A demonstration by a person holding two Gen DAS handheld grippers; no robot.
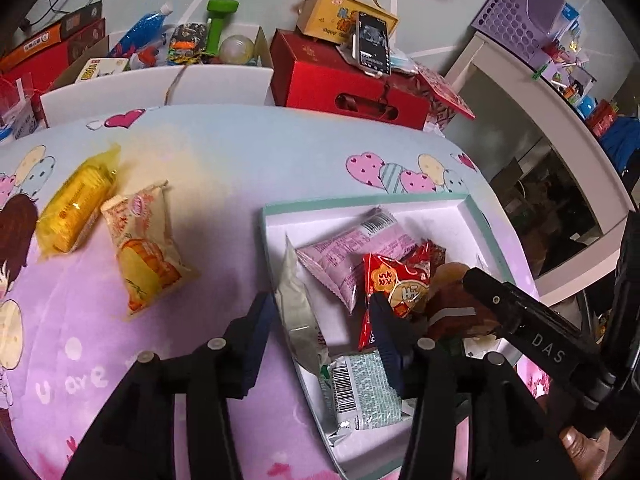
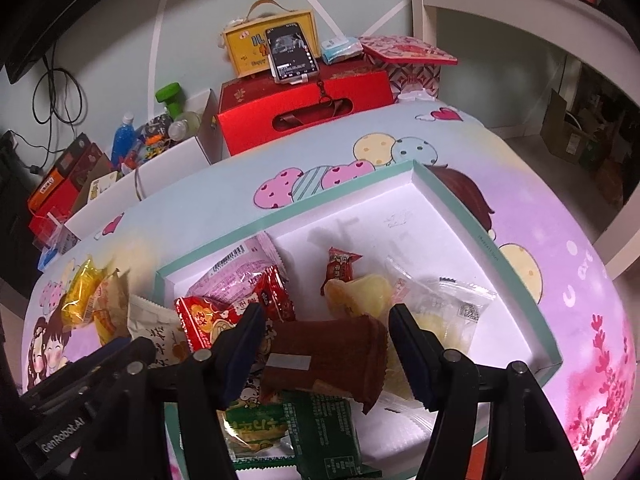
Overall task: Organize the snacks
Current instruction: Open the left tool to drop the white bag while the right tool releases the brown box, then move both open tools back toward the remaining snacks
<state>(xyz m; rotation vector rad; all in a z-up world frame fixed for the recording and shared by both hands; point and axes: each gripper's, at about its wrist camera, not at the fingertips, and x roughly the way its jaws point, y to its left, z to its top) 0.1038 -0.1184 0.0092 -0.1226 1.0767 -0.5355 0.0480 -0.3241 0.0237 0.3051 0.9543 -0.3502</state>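
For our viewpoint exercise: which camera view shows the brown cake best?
The right wrist view: the brown cake lies whole between the open fingers. In the left wrist view only part of it shows, behind the other gripper.

A pale green wall [image 2: 208,20] with white lines runs behind the table. A cartoon-printed cloth [image 1: 224,148] covers the table. Beyond its far edge sit a red box [image 2: 304,108], a yellow case [image 2: 248,48] and a phone [image 2: 292,52]. A white shelf unit [image 1: 560,128] stands at the right.

Black tongs [image 1: 320,320] — navy pads [image 1: 256,344], silver pivot screws [image 1: 216,343].
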